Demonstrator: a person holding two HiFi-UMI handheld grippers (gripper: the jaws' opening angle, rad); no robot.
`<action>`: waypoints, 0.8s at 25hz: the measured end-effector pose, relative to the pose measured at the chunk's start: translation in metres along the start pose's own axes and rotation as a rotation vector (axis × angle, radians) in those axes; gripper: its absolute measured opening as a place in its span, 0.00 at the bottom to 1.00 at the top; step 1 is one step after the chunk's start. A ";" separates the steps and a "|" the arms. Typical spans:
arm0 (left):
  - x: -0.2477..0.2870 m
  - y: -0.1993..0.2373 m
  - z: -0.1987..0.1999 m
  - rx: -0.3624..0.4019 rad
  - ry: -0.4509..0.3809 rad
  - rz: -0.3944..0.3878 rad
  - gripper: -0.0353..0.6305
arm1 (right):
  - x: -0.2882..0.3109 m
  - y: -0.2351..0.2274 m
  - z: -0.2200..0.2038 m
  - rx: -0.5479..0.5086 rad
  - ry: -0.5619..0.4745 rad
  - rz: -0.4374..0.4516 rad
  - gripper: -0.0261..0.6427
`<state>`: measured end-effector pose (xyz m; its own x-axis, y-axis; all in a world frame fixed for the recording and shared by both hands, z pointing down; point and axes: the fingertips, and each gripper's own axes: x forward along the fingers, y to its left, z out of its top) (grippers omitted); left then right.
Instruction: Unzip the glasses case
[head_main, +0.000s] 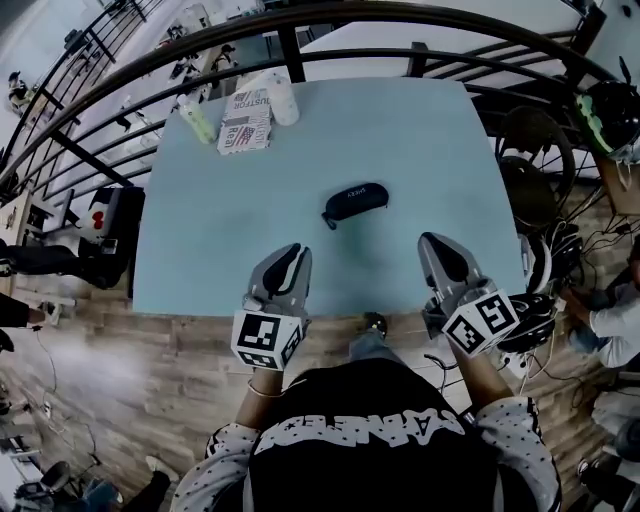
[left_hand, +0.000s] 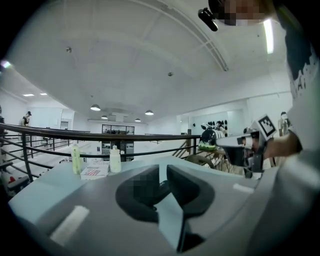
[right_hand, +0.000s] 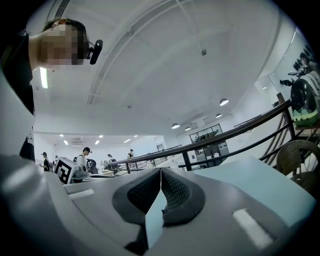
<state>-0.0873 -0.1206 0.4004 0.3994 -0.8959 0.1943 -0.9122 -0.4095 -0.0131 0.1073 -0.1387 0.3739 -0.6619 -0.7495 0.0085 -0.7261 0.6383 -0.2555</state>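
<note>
The black glasses case (head_main: 355, 203) lies zipped shut near the middle of the light blue table (head_main: 430, 150). My left gripper (head_main: 293, 253) hovers over the table's near edge, short of the case and to its left. Its jaws are nearly together, with only a thin slit and nothing held. A dark bit of the case (left_hand: 162, 186) shows through that slit in the left gripper view. My right gripper (head_main: 434, 243) hovers to the right of the case, also near the front edge. Its pads (right_hand: 172, 187) meet at the tip with nothing between them.
At the table's far left stand a green bottle (head_main: 198, 118), a white bottle (head_main: 283, 98) and a printed box (head_main: 246, 122). A curved black railing (head_main: 300, 45) runs behind the table. A wire chair (head_main: 535, 150) and a helmet (head_main: 610, 115) sit at the right.
</note>
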 end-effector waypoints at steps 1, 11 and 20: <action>0.007 -0.001 -0.001 -0.001 0.006 0.008 0.05 | 0.002 -0.007 0.000 0.002 0.004 0.008 0.02; 0.062 -0.010 -0.019 0.006 0.079 0.071 0.05 | 0.023 -0.058 -0.004 0.004 0.055 0.095 0.03; 0.091 -0.008 -0.048 0.022 0.149 0.086 0.05 | 0.035 -0.073 -0.027 0.015 0.116 0.134 0.03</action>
<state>-0.0481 -0.1905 0.4649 0.3004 -0.8930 0.3350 -0.9396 -0.3375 -0.0570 0.1323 -0.2071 0.4187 -0.7705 -0.6319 0.0842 -0.6274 0.7282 -0.2760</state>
